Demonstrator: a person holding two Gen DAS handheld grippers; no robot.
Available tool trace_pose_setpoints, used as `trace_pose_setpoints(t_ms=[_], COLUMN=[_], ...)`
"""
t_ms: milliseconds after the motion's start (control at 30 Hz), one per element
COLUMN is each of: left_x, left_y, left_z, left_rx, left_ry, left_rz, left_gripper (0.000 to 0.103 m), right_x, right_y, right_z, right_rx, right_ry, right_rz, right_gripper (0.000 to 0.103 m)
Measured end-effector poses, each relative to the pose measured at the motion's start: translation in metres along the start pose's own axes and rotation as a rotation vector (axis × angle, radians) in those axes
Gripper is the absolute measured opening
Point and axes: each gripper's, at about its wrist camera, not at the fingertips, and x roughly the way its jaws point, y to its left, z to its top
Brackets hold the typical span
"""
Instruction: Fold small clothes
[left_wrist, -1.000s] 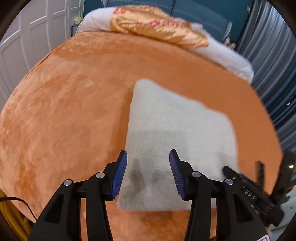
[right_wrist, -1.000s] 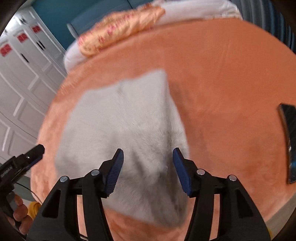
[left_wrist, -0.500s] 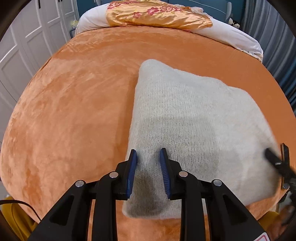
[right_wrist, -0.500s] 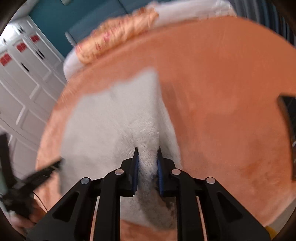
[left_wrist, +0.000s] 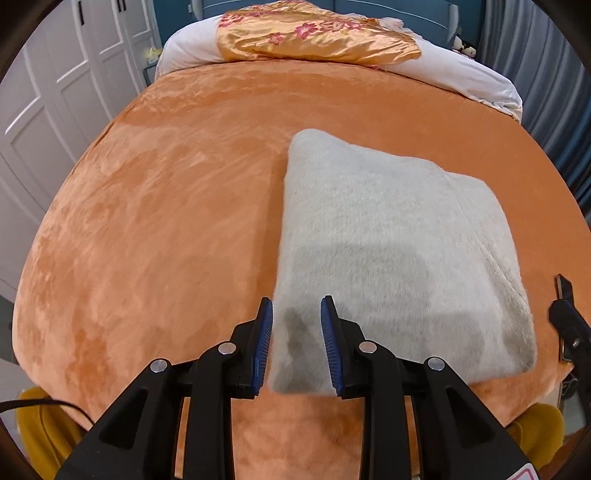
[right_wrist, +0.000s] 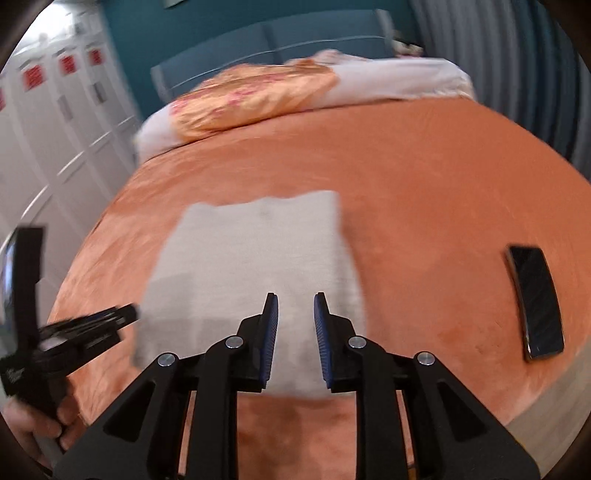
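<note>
Nearest the lens, the left hand-held gripper (left_wrist: 296, 345) has reopened since half a second ago: its blue pads stand partly apart over the near left corner of the folded cream knit garment (left_wrist: 391, 258), gripping nothing. The right hand-held gripper (right_wrist: 295, 339), then pinched almost shut on the knit, now stands partly open too and holds nothing, with the garment's near edge seen between its jaws. The garment lies flat as a neat rectangle near the front of the orange bed cover (left_wrist: 166, 206). Only the right wrist view shows a dark phone (right_wrist: 535, 301) lying well apart to the right. Farthest, a floral gold pillow (left_wrist: 314, 35) rests at the head.
</note>
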Motion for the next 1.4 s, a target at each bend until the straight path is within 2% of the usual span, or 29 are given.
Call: trace_pose_setpoints(t_ms=[33, 167, 233, 267, 333, 367, 500, 667, 767, 833, 900, 1000, 1067, 1133, 1333, 1400], left_x=[-0.003, -0.011, -0.011, -0.01, -0.008, -0.008, -0.005, -0.007, -0.006, -0.004, -0.004, -0.005, -0.004, -0.003, 0.001, 0.002], left_y=[0.003, 0.014, 0.02, 0.023, 0.029, 0.031, 0.031, 0.022, 0.013, 0.005, -0.001, -0.01, -0.012, -0.013, -0.011, -0.004], left_z=[-0.002, -0.006, -0.009, -0.011, -0.014, -0.016, -0.019, -0.016, -0.012, -0.008, -0.003, 0.007, 0.012, 0.014, 0.005, 0.001], left_rx=[-0.002, 0.005, 0.01, 0.007, -0.002, -0.001, -0.002, -0.001, -0.009, -0.02, -0.035, -0.056, -0.068, -0.077, -0.069, -0.072], left_ry=[0.002, -0.007, -0.004, 0.004, 0.016, 0.019, 0.03, 0.027, 0.029, 0.036, 0.038, 0.027, 0.02, 0.021, 0.042, 0.048], left_rz=[0.009, 0.052, 0.078, 0.087, 0.092, 0.097, 0.095, 0.066, 0.033, 0.006, -0.023, -0.046, -0.055, -0.058, -0.034, -0.025], left_gripper=[0.026, 0.026, 0.026, 0.026, 0.026, 0.026, 0.026, 0.029, 0.034, 0.034, 0.037, 0.045, 0.049, 0.05, 0.05, 0.051], right_x=[0.016, 0.064, 0.107, 0.12, 0.116, 0.112, 0.083, 0.036, 0.028, 0.031, 0.031, 0.033, 0.033, 0.042, 0.064, 0.071], right_y=[0.016, 0.051, 0.067, 0.069, 0.075, 0.077, 0.06, -0.002, -0.038, -0.051, -0.06, -0.071, -0.077, -0.071, -0.067, -0.059], right_z=[0.011, 0.003, -0.019, -0.031, -0.041, -0.04, -0.028, -0.015, -0.005, -0.003, -0.002, -0.008, -0.016, -0.018, -0.025, -0.025], right_rx=[-0.012, -0.053, -0.1, -0.115, -0.168, -0.18, -0.119, 0.033, 0.149, 0.186, 0.194, 0.206, 0.216, 0.233, 0.295, 0.272], right_ry=[0.003, 0.093, 0.236, 0.273, 0.219, 0.226, 0.212, 0.112, 0.094, 0.091, 0.091, 0.095, 0.107, 0.129, 0.216, 0.233], right_rz=[0.019, 0.075, 0.05, 0.035, 0.008, 0.004, 0.04, -0.021, -0.03, -0.044, -0.057, -0.028, 0.001, 0.025, 0.095, 0.079], right_gripper=[0.02, 0.02, 0.02, 0.02, 0.02, 0.02, 0.019, 0.034, 0.04, 0.04, 0.04, 0.04, 0.045, 0.052, 0.056, 0.056])
